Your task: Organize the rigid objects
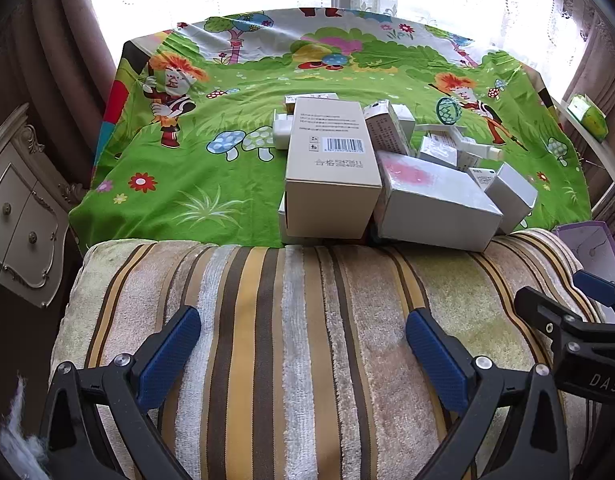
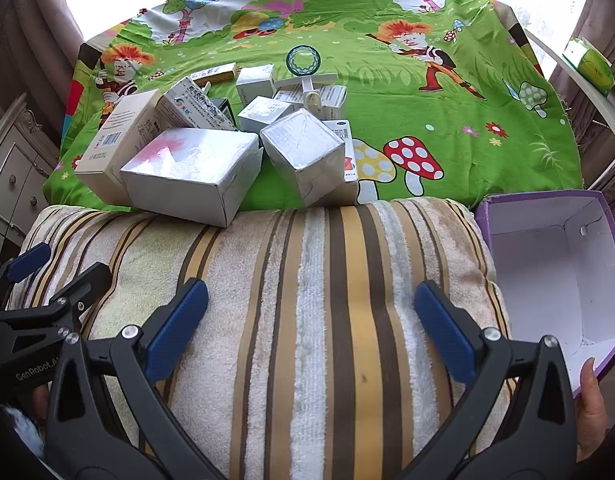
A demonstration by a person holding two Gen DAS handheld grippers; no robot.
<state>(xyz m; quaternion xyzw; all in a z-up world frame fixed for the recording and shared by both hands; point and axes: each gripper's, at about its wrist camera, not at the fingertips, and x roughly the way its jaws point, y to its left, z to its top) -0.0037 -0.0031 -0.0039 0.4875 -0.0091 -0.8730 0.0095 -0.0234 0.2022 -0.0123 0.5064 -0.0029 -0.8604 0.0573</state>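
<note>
Striped towel (image 2: 307, 300) cream, yellow, brown; sheet (image 2: 447, 112) green cartoon print; open box (image 2: 547, 280) purple, white inside.

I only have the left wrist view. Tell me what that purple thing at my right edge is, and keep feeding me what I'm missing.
Observer: It's an open purple box, white inside, sitting beside the striped cushion. Nothing shows inside it.
Operator: Report the right gripper; I see only part of it.
Observer: The right gripper is wide open over the cushion, nothing between its fingers.
Operator: Tell me what hides behind the silver boxes.
Observer: A medicine box with a red patch, mostly covered by the silver cube, lies on the green cloth.
</note>
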